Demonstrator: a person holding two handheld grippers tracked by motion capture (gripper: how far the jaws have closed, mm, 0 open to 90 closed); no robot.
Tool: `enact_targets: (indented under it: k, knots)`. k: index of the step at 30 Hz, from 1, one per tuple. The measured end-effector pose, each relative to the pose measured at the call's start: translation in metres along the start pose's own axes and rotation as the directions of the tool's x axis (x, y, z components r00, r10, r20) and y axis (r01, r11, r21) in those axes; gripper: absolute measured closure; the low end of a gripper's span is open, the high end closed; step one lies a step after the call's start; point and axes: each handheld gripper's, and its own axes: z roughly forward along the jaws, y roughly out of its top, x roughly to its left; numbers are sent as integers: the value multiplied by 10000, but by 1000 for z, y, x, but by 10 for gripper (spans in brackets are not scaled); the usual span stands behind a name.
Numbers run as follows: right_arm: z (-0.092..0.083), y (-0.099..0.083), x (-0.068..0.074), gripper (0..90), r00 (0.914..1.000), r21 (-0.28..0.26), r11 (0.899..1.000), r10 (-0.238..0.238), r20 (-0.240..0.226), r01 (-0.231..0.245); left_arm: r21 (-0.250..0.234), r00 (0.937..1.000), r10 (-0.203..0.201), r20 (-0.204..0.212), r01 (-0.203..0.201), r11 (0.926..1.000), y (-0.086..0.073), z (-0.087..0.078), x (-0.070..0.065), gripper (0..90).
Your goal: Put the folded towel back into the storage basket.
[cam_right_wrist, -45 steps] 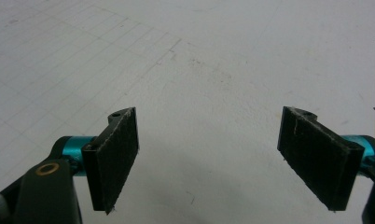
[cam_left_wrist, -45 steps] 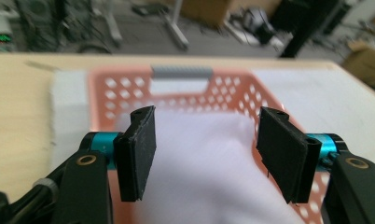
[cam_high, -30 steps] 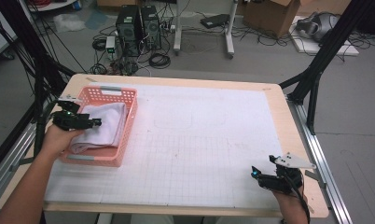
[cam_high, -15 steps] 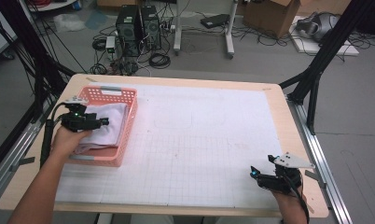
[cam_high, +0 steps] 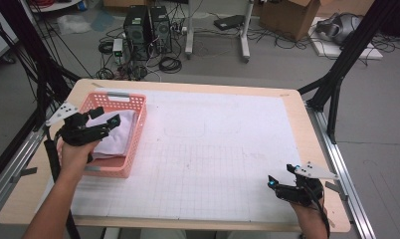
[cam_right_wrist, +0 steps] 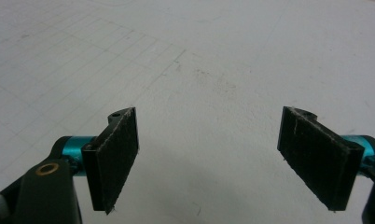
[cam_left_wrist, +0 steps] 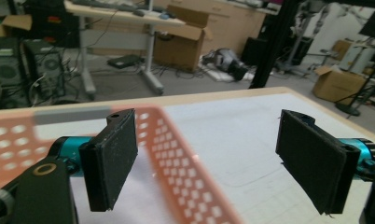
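Evidently the step in hand is the release: the left tongs (cam_high: 107,124) hang over the salmon-pink perforated plastic basket (cam_high: 137,130), and their jaws have just been opening, now standing wide apart with nothing between them. In the left gripper view the two black pads frame the basket's pink lattice wall, which runs diagonally between and below them, with pale cloth showing under the left-hand pad. The folded white cloth (cam_high: 114,141) lies inside the basket, directly beneath and slightly behind the left tongs' tips, apart from the pads as far as the high view lets me judge. So the placing looks done, and the cloth sits flat rather than draped over the rim. The right tongs (cam_high: 273,185) rest released as well, jaws spread over the bare white gridded sheet on the tabletop (cam_high: 213,149), well apart from the basket and holding nothing. What the next move calls for, in my judgement, is a clean withdrawal of the left tongs: lift them clear of the basket wall before swinging away, since the near rim sits just below the pads and a level pull could catch it and drag the light basket across the sheet. The right tongs need do nothing unless the basket wants steadying.
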Motion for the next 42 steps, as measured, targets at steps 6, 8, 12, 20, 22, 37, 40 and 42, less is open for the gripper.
enact_targets:
  k: [6, 8, 12, 20, 22, 37, 40, 42]
  knots:
    - [1, 1, 1, 192, 10000, -84, 10000, -3, -97, 2, -344, 9943, 511, 931, -481, 9983, 0, 8, -47, 217]
    - [1, 2, 2, 192, 9999, -171, 9999, 5, -159, -7, -312, 9887, 714, 1322, -678, 9972, -2, 12, -67, 217]
    - [2, 2, 2, 192, 9998, -244, 9997, -49, -195, 44, -353, 9817, 859, 1699, -811, 9961, -8, 17, -88, 220]
    - [2, 5, 4, 192, 9996, -556, 9984, -147, -261, 132, 78, 9700, 1211, 2109, -1256, 9921, -32, 27, -127, 223]
    - [2, 5, 5, 192, 9996, -554, 9984, -153, -251, 139, 147, 9671, 1238, 2222, -1303, 9914, -38, 27, -133, 223]
    - [-1, 3, 6, 192, 9997, -641, 9979, -59, -216, 45, 1138, 9614, 1214, 2471, -1532, 9816, -91, 40, -150, 228]
    - [0, 3, 7, 192, 9997, -648, 9979, -19, -235, 3, 1236, 9639, 1161, 2397, -1489, 9811, -95, 40, -147, 235]
    - [0, 3, 7, 192, 9997, -629, 9980, -31, -239, 16, 1322, 9658, 1122, 2336, -1459, 9804, -97, 41, -145, 235]
